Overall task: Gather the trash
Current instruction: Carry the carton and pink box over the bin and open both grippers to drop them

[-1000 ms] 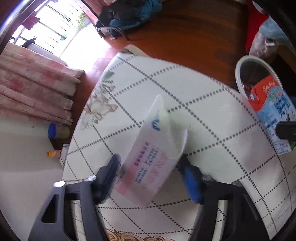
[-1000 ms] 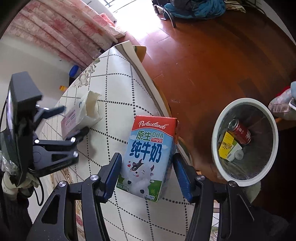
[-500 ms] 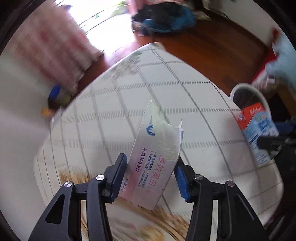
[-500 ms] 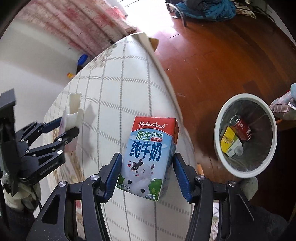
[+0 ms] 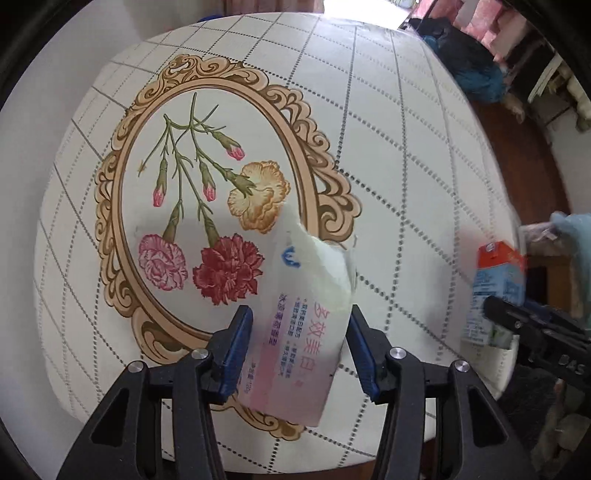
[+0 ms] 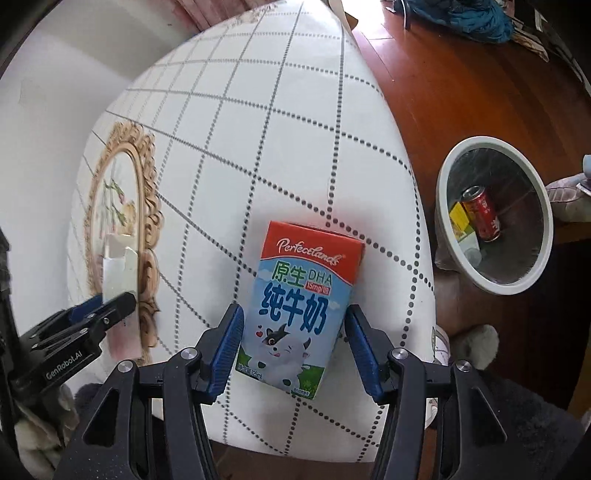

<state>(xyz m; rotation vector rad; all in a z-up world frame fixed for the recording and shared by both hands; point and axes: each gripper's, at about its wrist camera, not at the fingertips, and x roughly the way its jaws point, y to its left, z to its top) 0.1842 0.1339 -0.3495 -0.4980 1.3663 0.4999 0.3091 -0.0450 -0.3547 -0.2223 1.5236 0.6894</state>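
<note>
Left tool: clamped on torn pink-and-white box, held above the surface. Compared with a second ago, now over the printed carnation oval rather than plain grid; box upright and torn open at top, as before. Pink and purple Chinese print on its face, small print unreadable; blue mark near the tear.

Right tool: clamped on milk carton, above the surface's near edge. A second ago closer to the bin; since then drawn further over the surface. Carton: red top band reading "Perfectlands", "DHA", large blue Chinese characters, cartoon cow, green grass strip.

Bin: white-rimmed, on wooden floor right of the surface. Inside: red can, yellow packet.

Blue bundle: far across the floor.
</note>
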